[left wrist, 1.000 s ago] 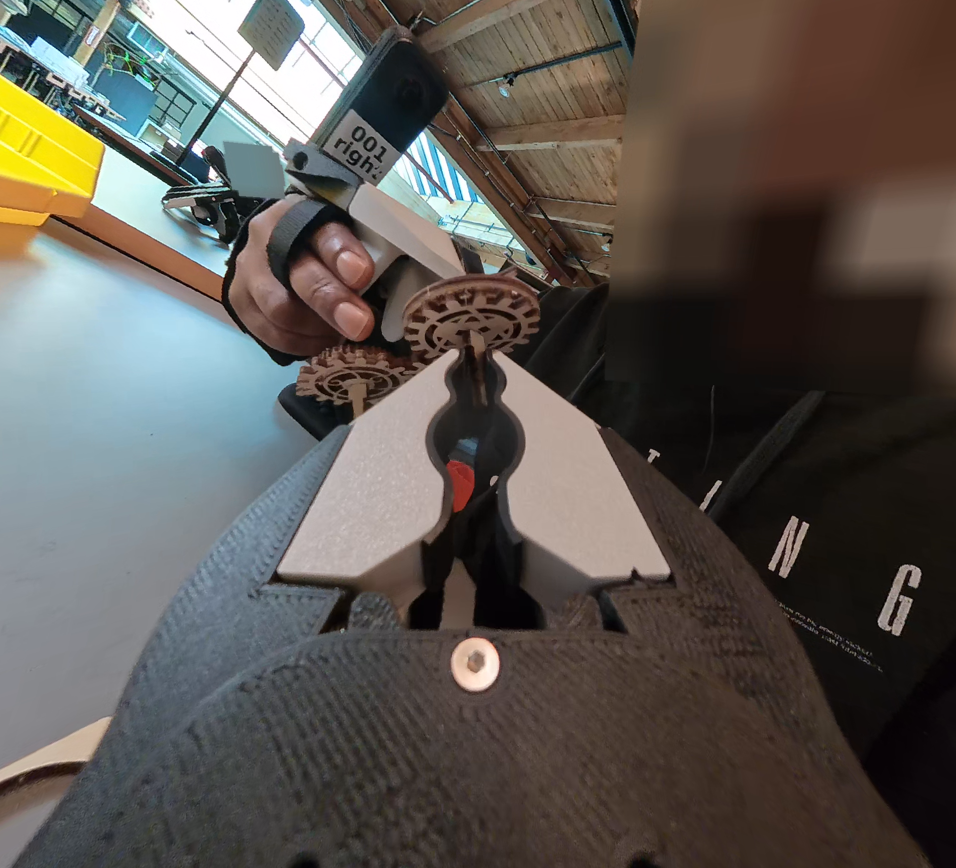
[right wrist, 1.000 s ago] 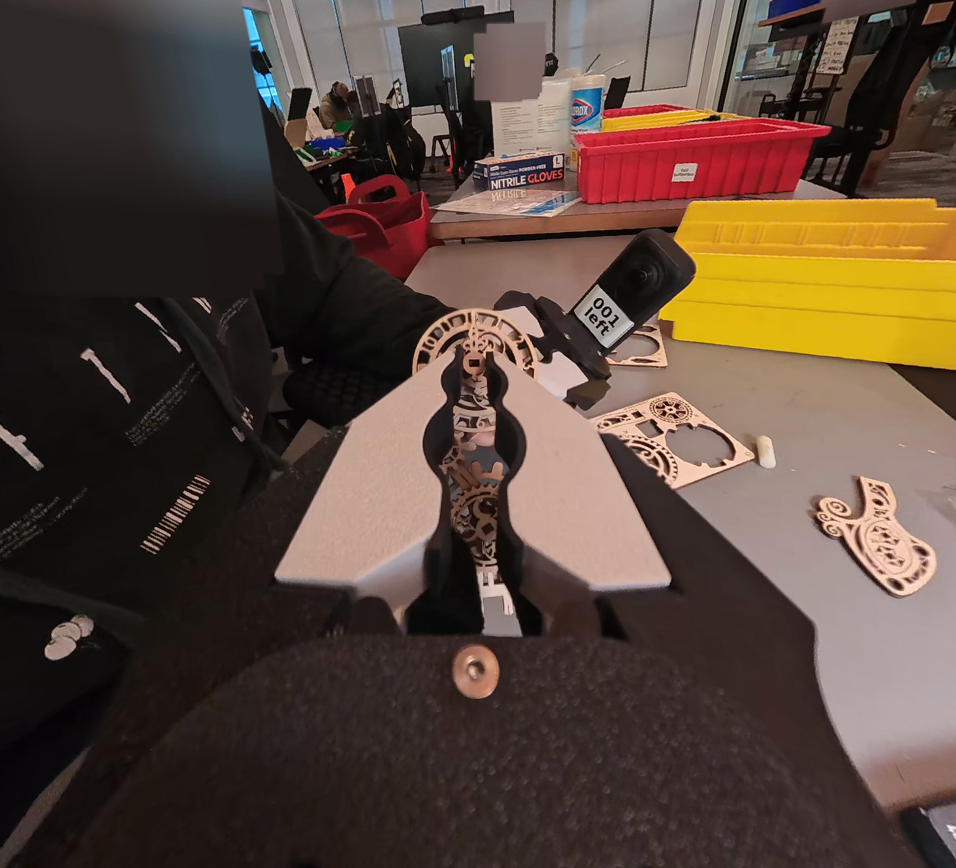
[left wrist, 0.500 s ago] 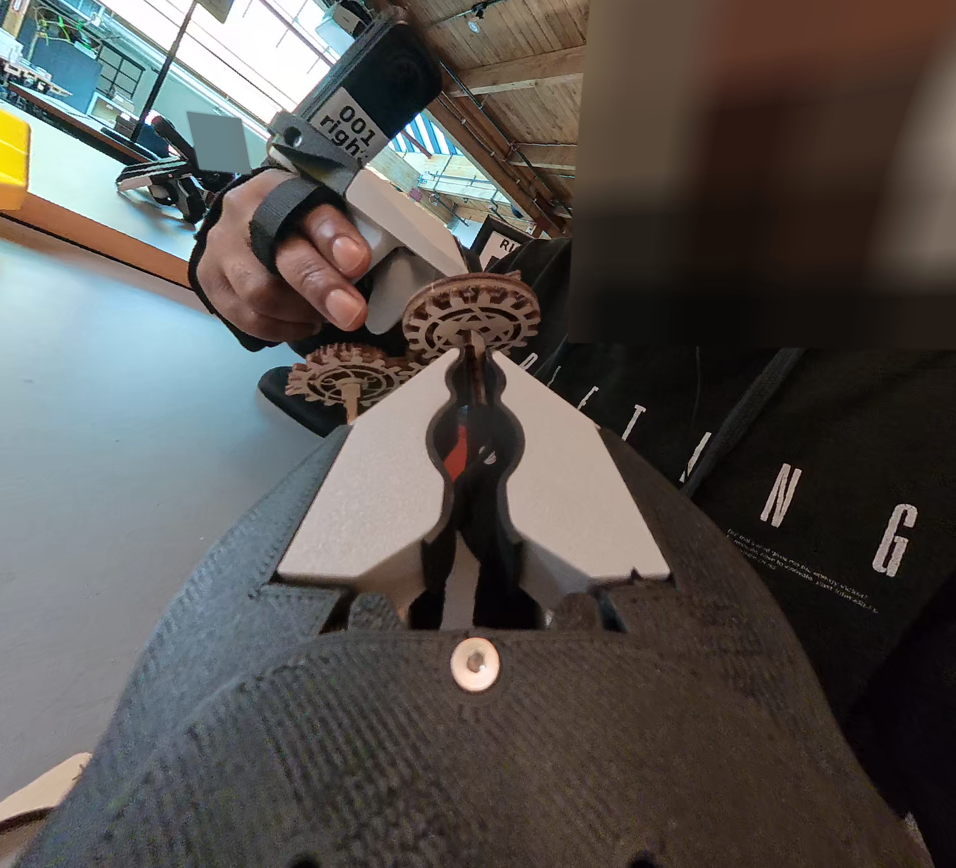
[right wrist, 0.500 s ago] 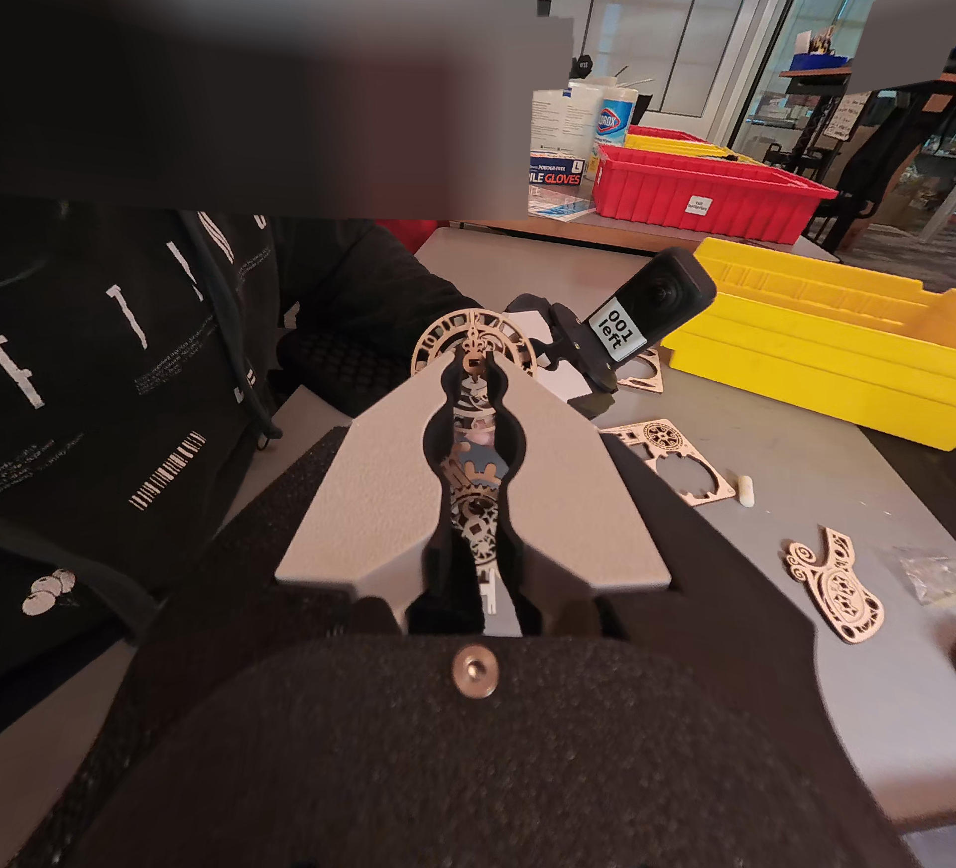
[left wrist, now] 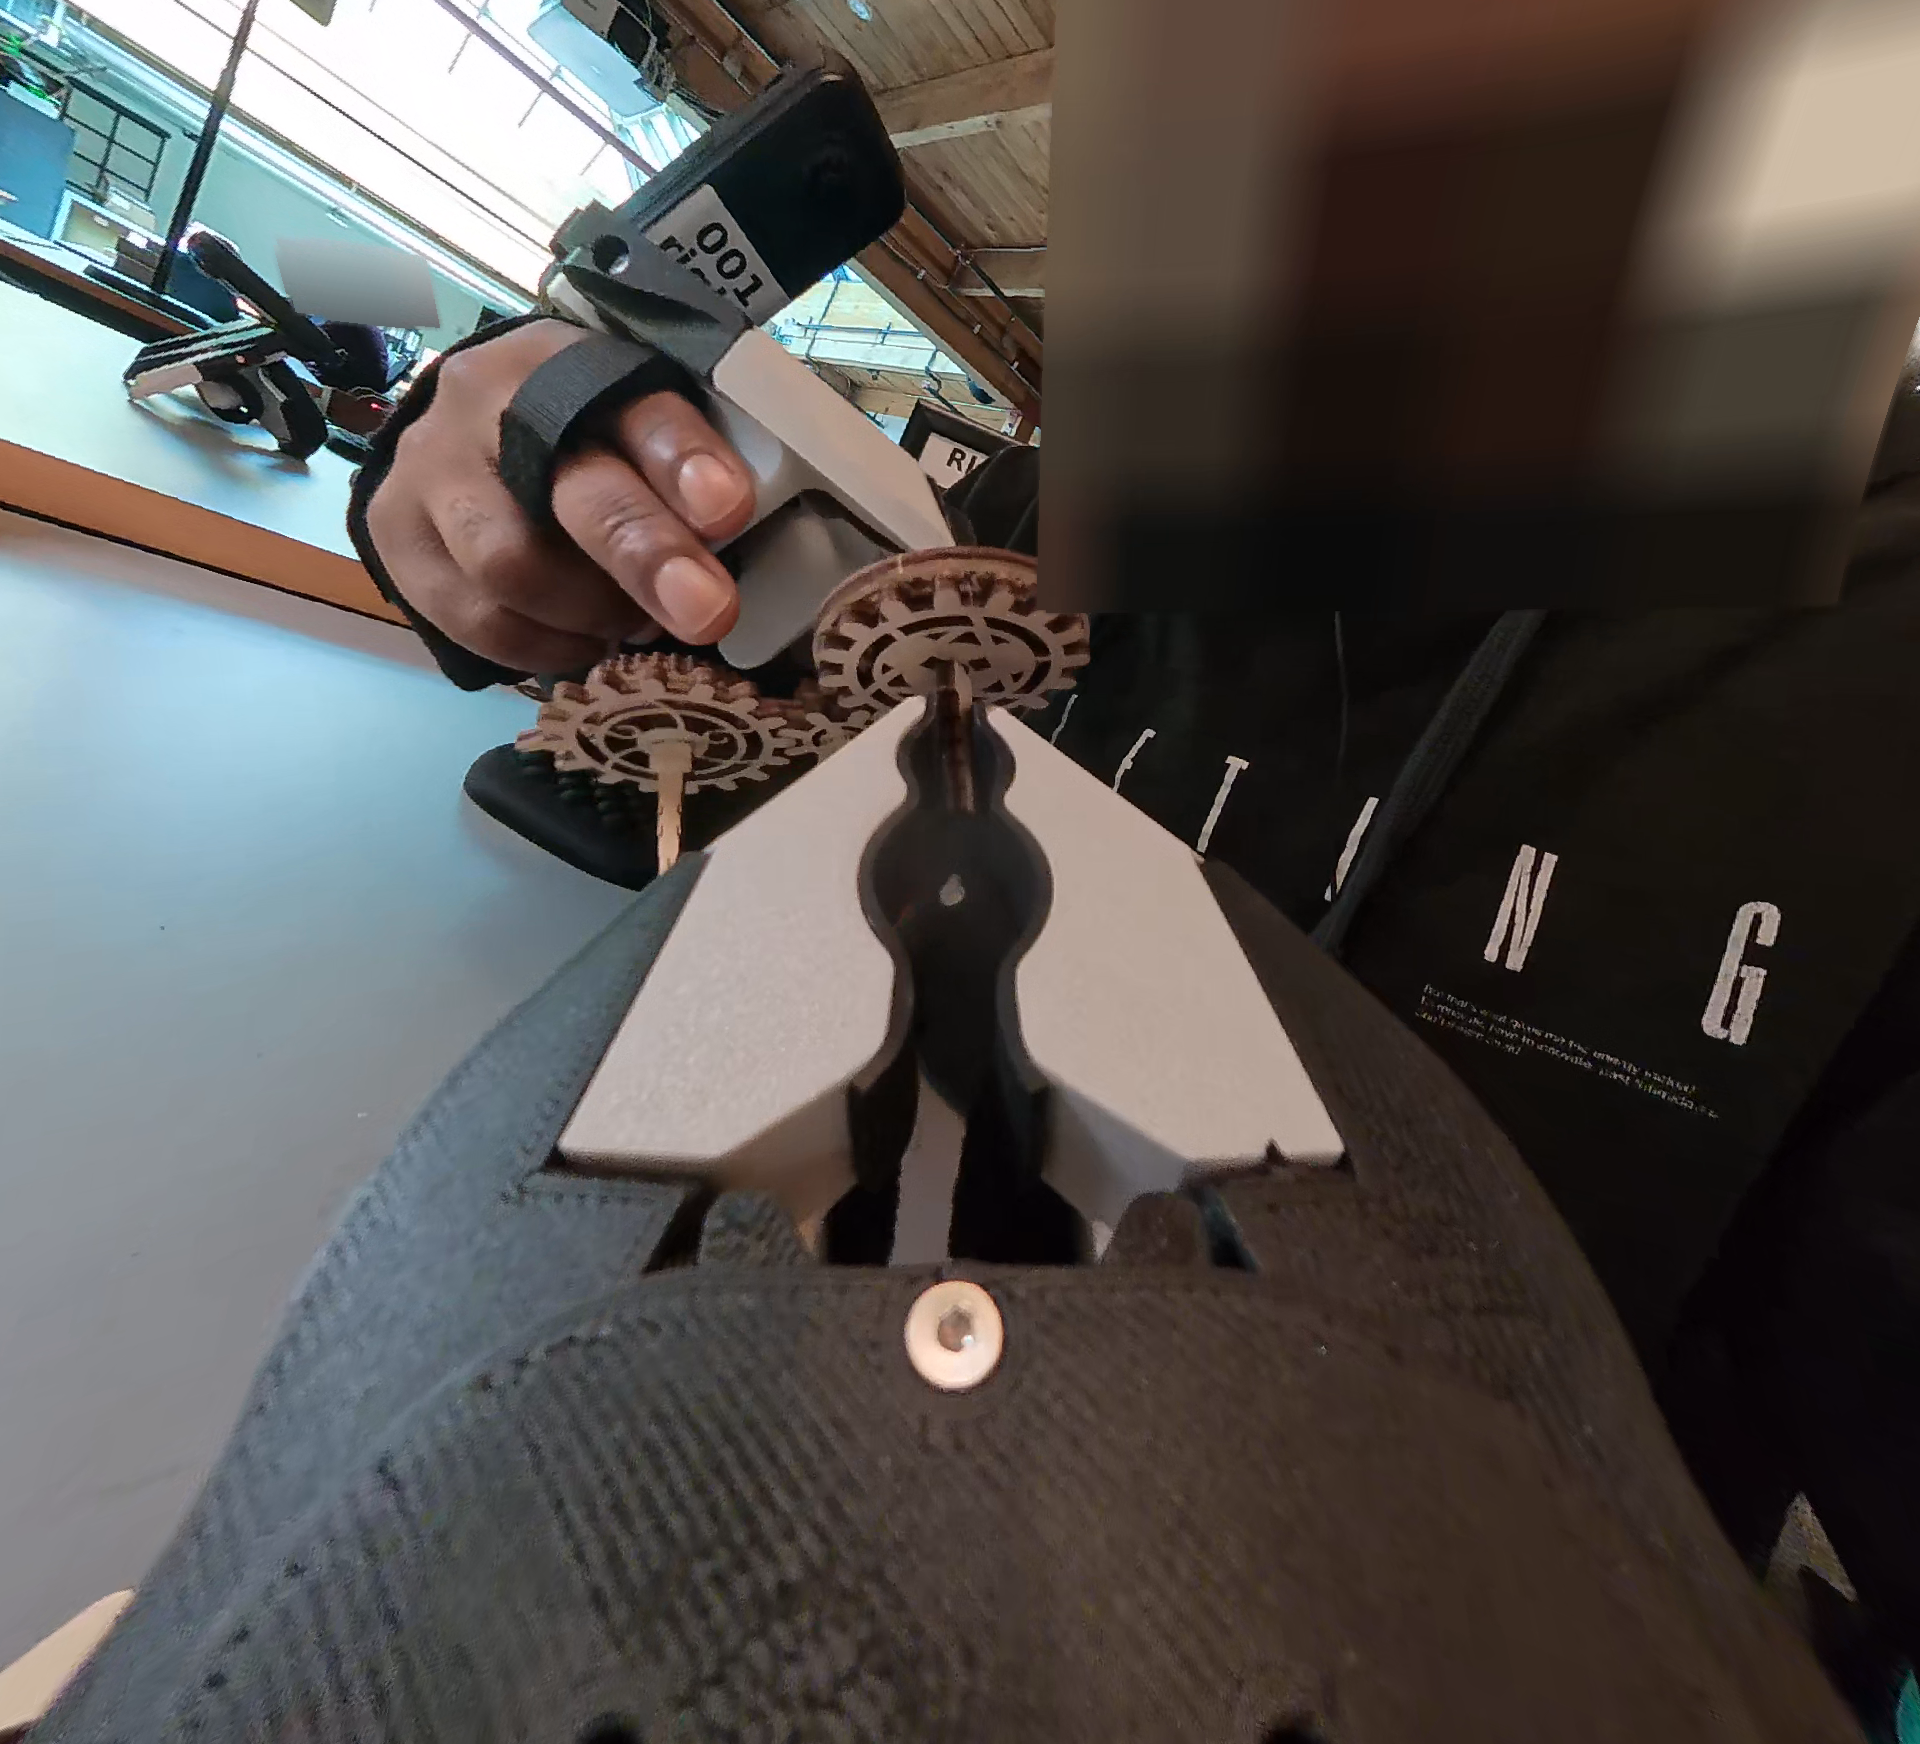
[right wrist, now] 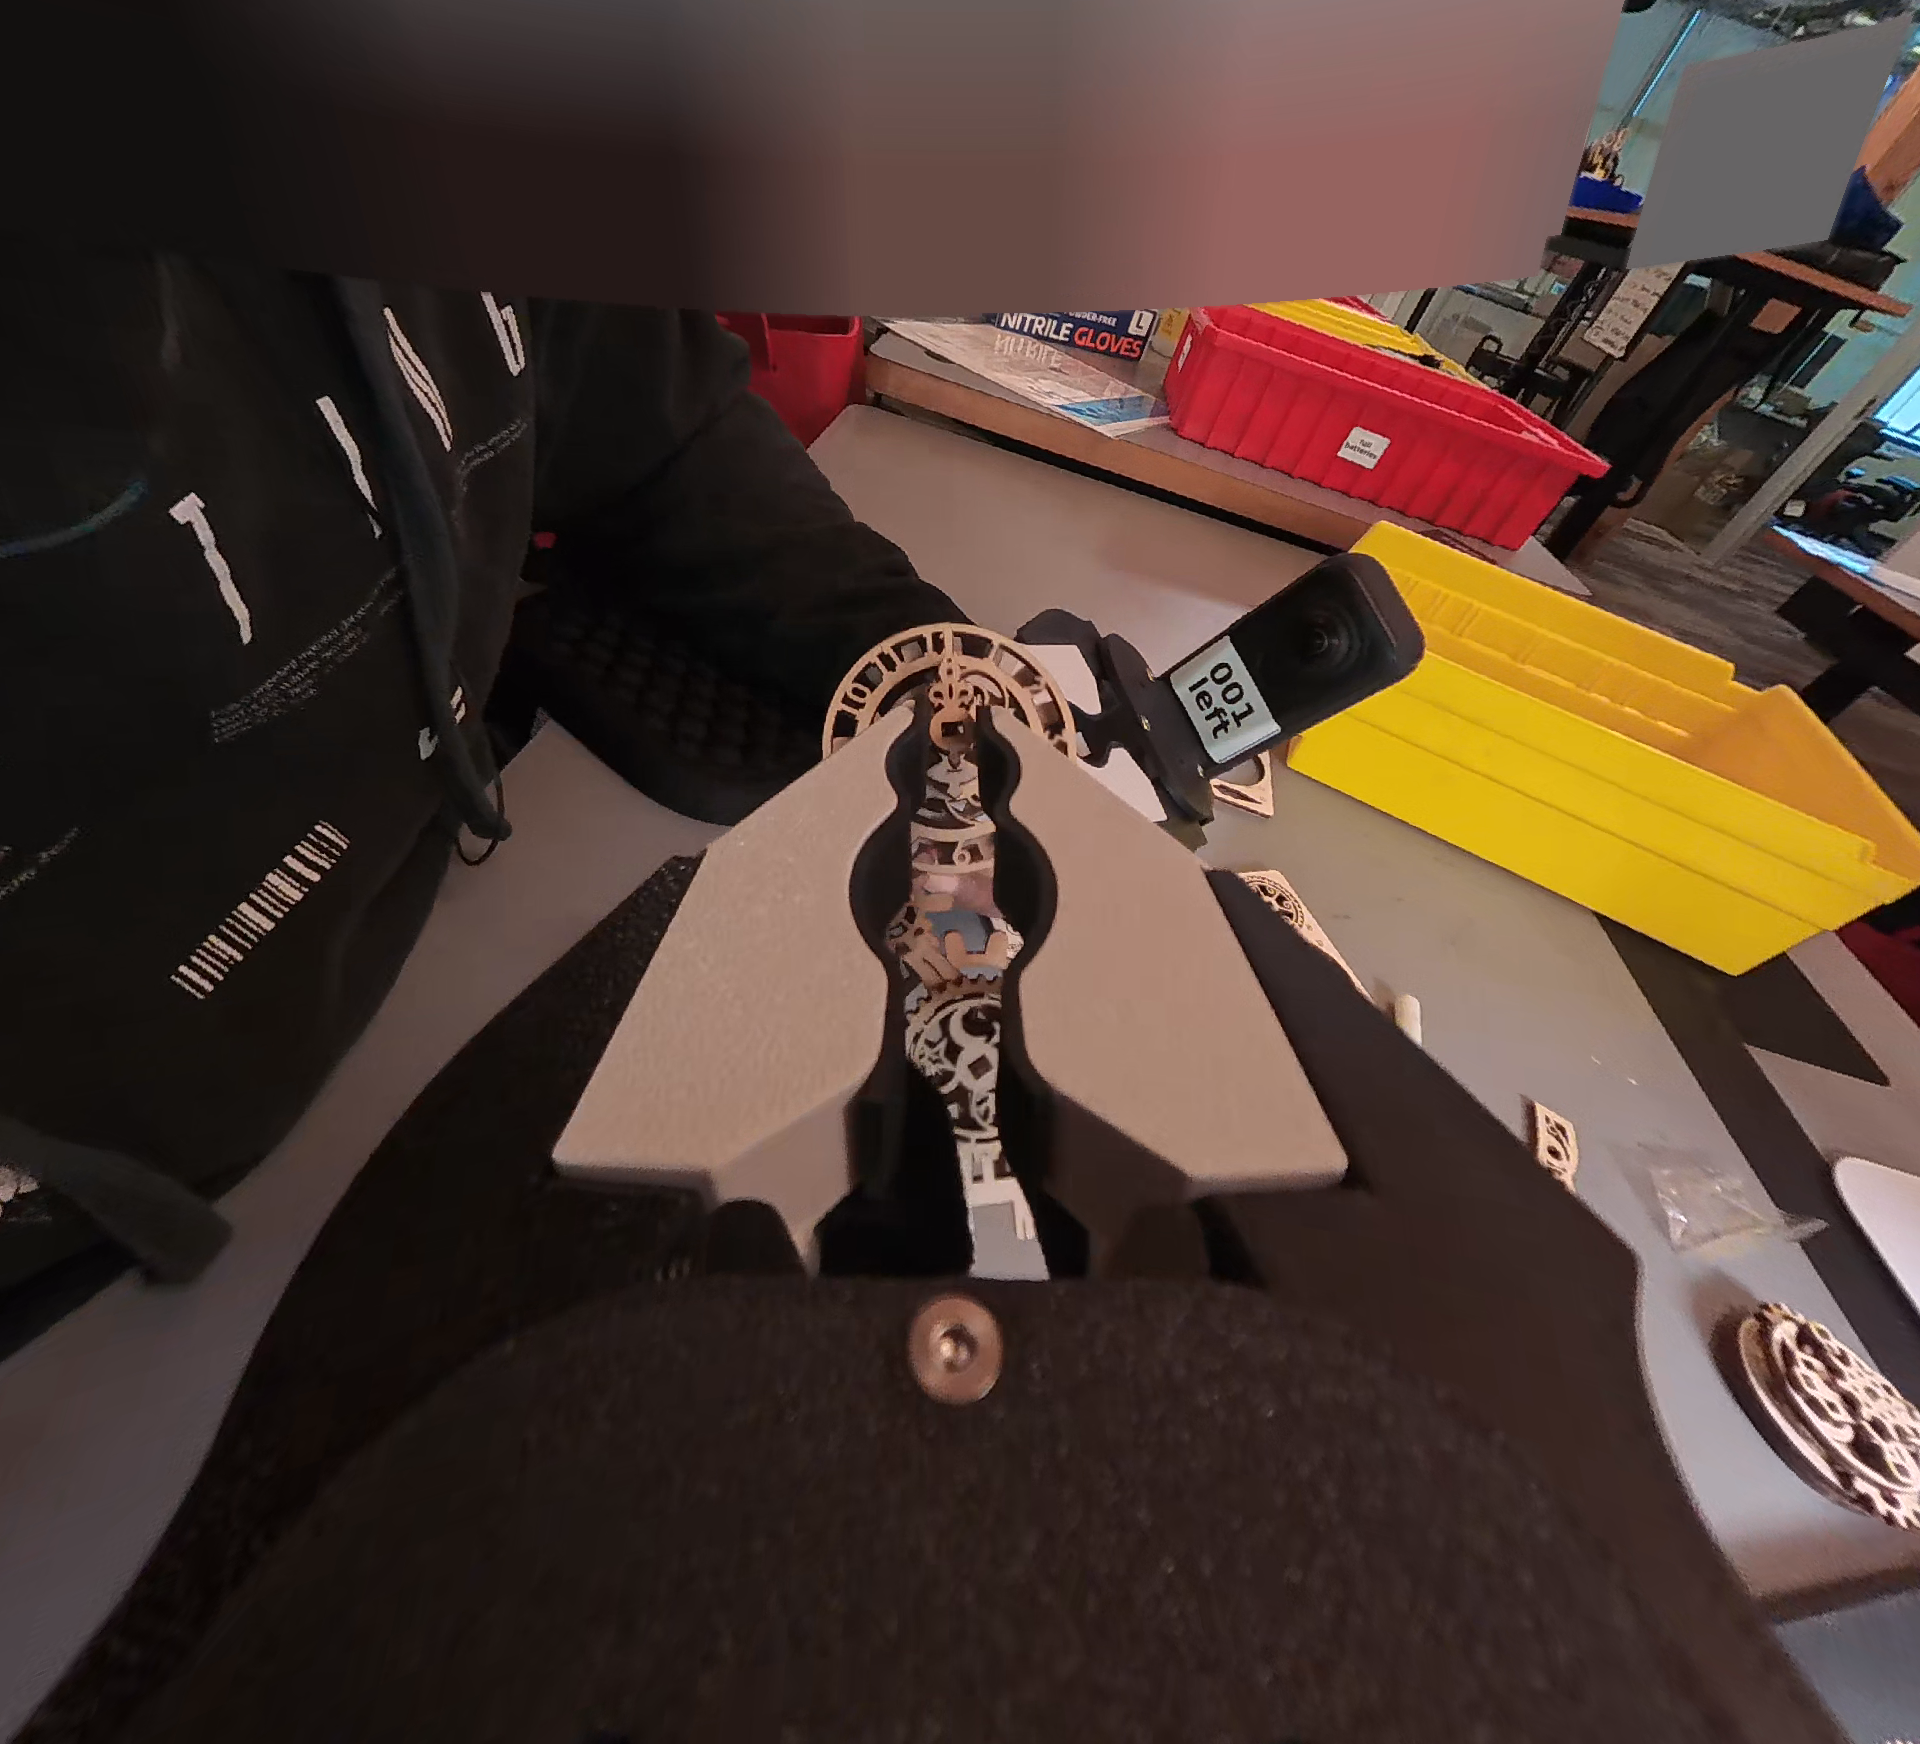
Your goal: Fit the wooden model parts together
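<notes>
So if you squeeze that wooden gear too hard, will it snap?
Maybe. The gear is thin and full of cut-out holes, so its teeth probably break easily. It looks light, since the left hand-held gripper holds it up by a small peg alone. It seems stiff, not floppy: it stays flat.

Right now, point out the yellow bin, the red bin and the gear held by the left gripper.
yellow bin (right wrist: 1558, 821), right wrist view, front wall.
red bin (right wrist: 1340, 416), right wrist view, side wall.
gear (left wrist: 951, 650), left wrist view, hub.
</notes>
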`<state>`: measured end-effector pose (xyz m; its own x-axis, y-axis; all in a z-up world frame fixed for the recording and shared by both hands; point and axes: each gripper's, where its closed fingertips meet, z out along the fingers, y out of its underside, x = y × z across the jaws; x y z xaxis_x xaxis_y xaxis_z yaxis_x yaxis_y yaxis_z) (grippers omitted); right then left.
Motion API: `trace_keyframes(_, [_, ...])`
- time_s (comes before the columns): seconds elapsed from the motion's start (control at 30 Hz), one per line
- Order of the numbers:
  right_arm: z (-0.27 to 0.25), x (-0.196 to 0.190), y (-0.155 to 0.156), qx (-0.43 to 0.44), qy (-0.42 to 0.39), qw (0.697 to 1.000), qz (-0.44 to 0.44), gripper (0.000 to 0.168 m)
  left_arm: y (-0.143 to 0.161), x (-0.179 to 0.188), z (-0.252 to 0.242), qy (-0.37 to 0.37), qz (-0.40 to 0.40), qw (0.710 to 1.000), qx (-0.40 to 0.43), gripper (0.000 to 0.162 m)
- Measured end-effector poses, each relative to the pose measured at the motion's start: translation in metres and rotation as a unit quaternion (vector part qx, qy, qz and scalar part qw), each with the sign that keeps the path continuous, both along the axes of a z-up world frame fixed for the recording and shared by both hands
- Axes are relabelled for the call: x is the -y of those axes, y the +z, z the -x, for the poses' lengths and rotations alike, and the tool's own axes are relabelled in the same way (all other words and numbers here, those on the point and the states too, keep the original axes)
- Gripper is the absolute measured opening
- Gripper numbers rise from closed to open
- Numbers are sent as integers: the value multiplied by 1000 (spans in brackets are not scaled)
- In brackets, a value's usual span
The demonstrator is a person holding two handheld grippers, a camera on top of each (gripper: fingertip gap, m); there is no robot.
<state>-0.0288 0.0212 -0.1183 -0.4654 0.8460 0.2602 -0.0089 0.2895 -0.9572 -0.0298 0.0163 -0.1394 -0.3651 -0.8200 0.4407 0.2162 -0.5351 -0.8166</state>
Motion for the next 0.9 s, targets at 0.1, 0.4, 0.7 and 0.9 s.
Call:
trace_keyframes(0.1, [-1,1,0,0,0,1000,-3,6,1,2,0,-3,-3,1000,2,3])
trace_keyframes(0.4, [-13,-3,-3,11,11,1000,-3,6,1,3,0,3,-7,1000,-1,3])
trace_keyframes(0.7, [-7,5,-3,5,20,1000,5,7,-3,4,-4,0,-10,1000,-17,3])
trace_keyframes(0.9, [-5,7,-4,8,22,1000,-1,7,-4,6,-4,-5,-9,1000,-20,4])
